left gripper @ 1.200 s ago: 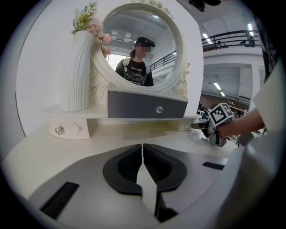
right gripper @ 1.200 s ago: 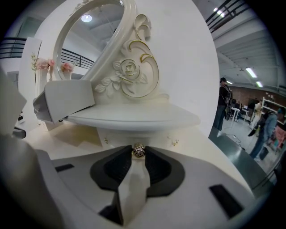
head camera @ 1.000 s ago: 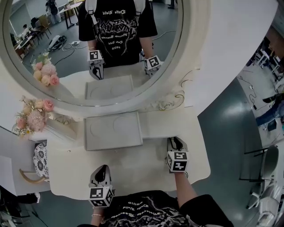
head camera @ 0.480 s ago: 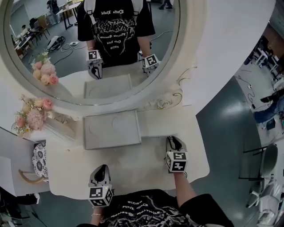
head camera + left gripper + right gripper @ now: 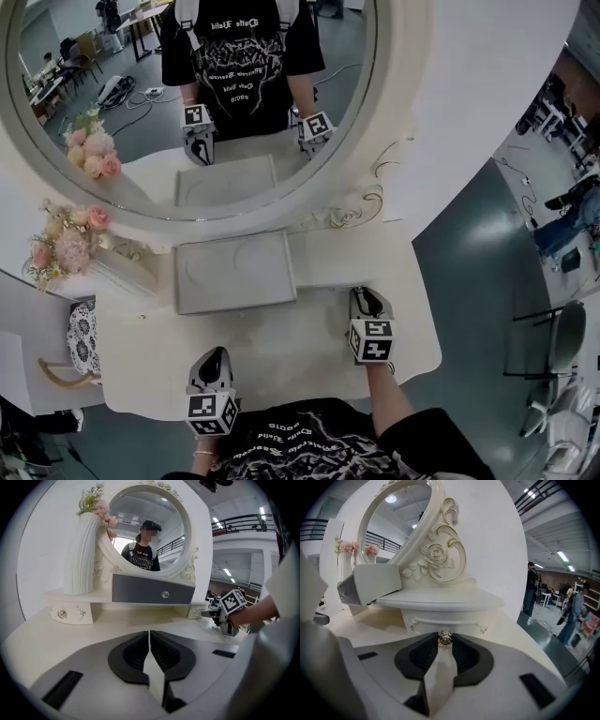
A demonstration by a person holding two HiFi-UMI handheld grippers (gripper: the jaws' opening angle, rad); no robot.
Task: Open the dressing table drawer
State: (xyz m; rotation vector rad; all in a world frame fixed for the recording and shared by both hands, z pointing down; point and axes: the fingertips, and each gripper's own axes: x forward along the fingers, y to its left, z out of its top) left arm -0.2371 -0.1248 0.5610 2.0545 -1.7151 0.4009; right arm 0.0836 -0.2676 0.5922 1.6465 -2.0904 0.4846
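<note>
The small drawer (image 5: 440,619) sits low in the centre of the right gripper view, under a cream shelf (image 5: 440,603). Its front faces the camera and its long axis runs left to right across the frame. It does not look pulled out. Its knob (image 5: 445,636) points straight at the lens, and the right gripper (image 5: 445,643) has both jaws clamped on it, one pad on each side.

In the head view this grip is right of centre, just beside the grey middle drawer (image 5: 234,272), which sticks out from under the mirror (image 5: 187,94) toward the bottom of the frame.

The left gripper (image 5: 149,633) has its jaws together w/ nothing btw. them. It hangs over the bare table top (image 5: 281,361) at lower left of the head view, well apart from the grey drawer.

Vs. the earlier head frames: both grippers keep the same place on the table and the grip on the knob is unchanged. Only the whole framing slid a little to the upper left.

Room: free table top lies btw. the small drawer and the table's front edge, near the person's shirt. The curved right edge is near the right gripper, w/ grey floor (image 5: 487,309) beyond. A white vase (image 5: 83,555) stands far left.
</note>
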